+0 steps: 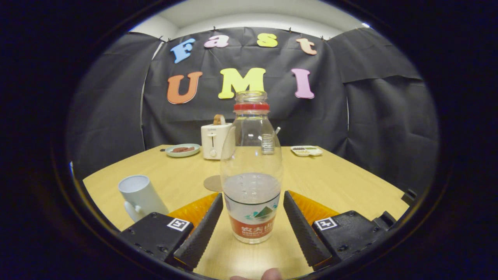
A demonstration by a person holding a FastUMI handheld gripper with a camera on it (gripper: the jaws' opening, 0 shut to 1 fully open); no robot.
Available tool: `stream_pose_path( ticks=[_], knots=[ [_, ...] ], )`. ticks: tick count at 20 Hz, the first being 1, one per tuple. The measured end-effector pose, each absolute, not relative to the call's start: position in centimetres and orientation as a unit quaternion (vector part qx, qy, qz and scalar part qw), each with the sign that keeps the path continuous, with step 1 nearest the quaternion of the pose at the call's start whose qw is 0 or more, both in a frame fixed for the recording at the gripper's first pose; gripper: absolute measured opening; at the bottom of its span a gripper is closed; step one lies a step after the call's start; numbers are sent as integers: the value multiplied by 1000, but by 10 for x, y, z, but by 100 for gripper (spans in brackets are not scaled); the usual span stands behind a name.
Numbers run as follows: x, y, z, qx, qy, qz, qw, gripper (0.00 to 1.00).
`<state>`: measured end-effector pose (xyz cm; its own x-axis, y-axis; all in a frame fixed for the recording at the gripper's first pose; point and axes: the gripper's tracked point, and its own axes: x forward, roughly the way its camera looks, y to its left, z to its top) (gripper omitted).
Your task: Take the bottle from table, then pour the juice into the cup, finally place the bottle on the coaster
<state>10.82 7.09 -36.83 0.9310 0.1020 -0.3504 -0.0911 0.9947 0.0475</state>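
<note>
Open gripper (252, 217) straddling an uncapped bottle (251, 167) on the table (342, 179).

The clear bottle stands upright between the two fingers, a gap showing on each side, part-filled with clear liquid. A round coaster (213, 183) lies just behind it; a white cup (141, 196) stands near the table's left edge. By the far edge sit a toaster (214, 140), a plate (182, 150) and a small tray (306, 150).

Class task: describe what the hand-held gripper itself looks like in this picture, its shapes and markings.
The gripper has two long wedge-shaped jaws with ribbed, textured inner faces. Each sits on a blocky black mount with screws and a square black-and-white tag on top. Orange translucent ribbed panels show behind the jaws.
</note>
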Motion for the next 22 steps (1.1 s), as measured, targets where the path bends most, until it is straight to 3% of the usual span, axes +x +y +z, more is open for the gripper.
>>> stream_pose_path(
  ticks=[2, 8, 13, 22],
  knots=[
    [113, 72, -371, 20, 183, 50, 982, 100],
    [114, 74, -373, 24, 193, 53, 979, 82],
    [111, 83, -355, -15, 189, 72, 979, 77],
    [143, 83, -313, -280, 121, 50, 951, 76]
  ],
)
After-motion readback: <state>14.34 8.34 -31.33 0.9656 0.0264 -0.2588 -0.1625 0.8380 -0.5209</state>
